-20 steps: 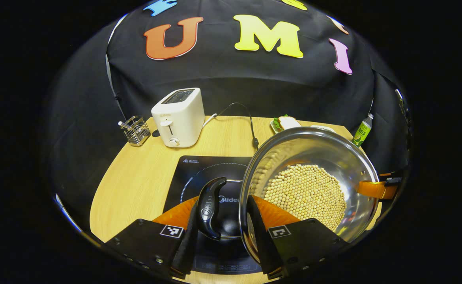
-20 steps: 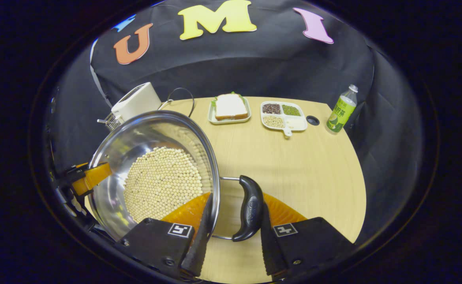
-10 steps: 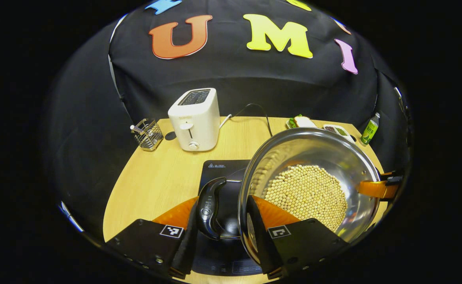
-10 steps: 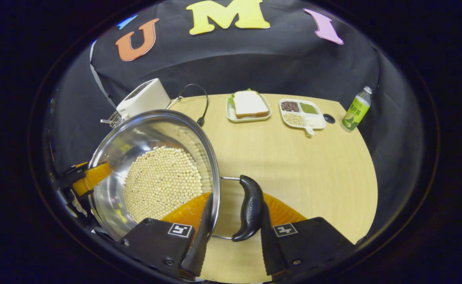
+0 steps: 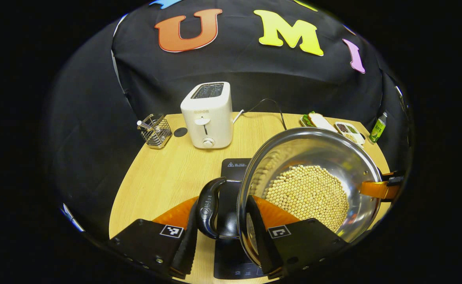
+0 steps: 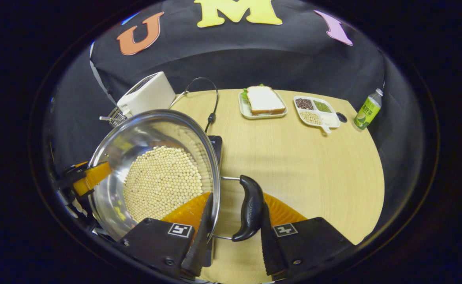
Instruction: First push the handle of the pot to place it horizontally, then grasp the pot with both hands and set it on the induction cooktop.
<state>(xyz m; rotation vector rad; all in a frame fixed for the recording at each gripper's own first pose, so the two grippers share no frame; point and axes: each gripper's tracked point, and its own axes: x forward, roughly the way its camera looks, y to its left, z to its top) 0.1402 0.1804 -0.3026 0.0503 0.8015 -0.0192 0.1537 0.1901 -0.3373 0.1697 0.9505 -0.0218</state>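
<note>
Left gripper view is taken close at the pot's (image 5: 309, 189) left, right gripper view close at its right; both face the far wall, tilted down. The pot (image 6: 156, 173) and toaster (image 5: 209, 116) are shared.

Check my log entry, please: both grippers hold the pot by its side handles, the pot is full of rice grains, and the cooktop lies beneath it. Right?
Not quite: the pot holds round pale beans, not rice, as the right gripper view shows. The left gripper and right gripper do grip its handles, over the cooktop.

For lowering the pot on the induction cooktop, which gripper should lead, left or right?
Left, probably. The left gripper, its jaws around a pot handle, sits over the induction cooktop; the right gripper hangs above bare table.
</note>
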